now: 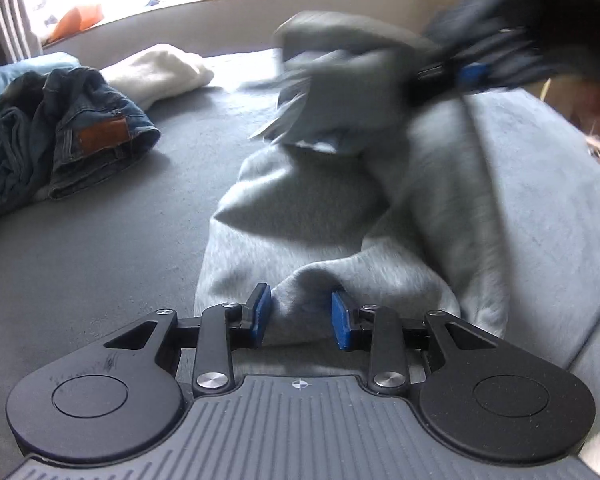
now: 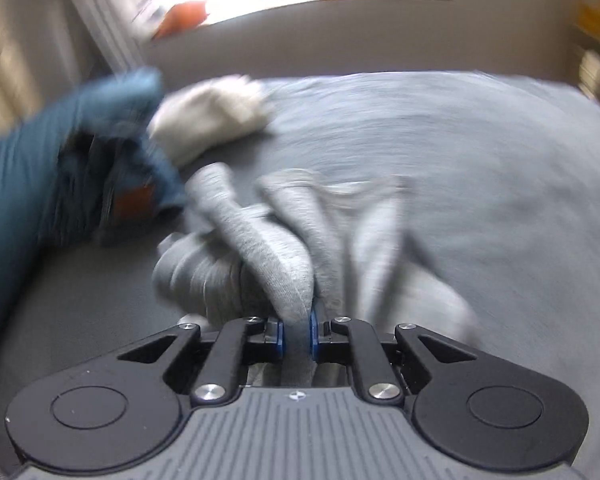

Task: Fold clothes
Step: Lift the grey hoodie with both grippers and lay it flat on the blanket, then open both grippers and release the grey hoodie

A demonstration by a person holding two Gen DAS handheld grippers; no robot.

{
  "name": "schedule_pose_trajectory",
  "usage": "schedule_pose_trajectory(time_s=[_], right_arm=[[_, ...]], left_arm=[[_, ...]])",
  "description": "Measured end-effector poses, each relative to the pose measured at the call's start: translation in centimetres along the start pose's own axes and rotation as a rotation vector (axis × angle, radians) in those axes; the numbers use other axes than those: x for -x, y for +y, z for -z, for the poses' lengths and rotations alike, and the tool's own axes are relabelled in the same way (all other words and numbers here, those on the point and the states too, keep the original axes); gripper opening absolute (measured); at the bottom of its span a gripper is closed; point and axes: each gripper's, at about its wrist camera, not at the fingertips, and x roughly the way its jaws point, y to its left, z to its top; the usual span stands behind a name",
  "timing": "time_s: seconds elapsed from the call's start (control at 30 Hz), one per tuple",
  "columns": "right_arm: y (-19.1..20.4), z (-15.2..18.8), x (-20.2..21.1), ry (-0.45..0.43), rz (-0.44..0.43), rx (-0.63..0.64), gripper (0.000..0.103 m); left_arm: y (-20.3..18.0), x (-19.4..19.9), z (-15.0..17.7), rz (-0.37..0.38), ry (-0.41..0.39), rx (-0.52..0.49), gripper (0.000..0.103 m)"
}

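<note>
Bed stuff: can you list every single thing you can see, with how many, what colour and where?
sweatshirt: one, light grey, bunched up on the bed, gripped by both grippers
jeans: one, dark blue with a brown patch, heaped at the left of the bed
blue cloth: one, teal, under and behind the jeans at the left edge
white cloth: one, cream, lumped at the far side beside the jeans
bed: one, grey cover, under everything
windowsill: one, pale, above the far wall, with blurry orange and dark things on it
left gripper: one, black with blue pads, closed on a fold of sweatshirt
right gripper: one, black with blue pads, pinching a thin fold of sweatshirt
</note>
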Motion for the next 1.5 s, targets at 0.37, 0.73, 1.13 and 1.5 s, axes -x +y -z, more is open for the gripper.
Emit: schedule_pose_trajectory(time_s=[0.37,0.73,1.13,1.5], right_arm=[[-18.0,16.0,8.7,-0.021,-0.016,-0.726,0.010],[-25.9,24.8,14.1,-0.053,0.074,-0.957,0.012],[-26.7,14.6,8.5,-0.052,0.088,-0.667,0.043],[-27.3,14.7,8.7,-0.055,-0.029,-0.668,0.031]], left_arm=[[-2.1,1.3,1.3,0.008,0.038,-0.064,0.032],[-2.8,3.1,1.1,-0.042,0.005,-0.066,0.032],[-7.0,5.7,0.8,0.001,-0.030,-0.084,0.033],[-8.8,6.0,1.5,0.030,-0.008,-0.091,0.033]])
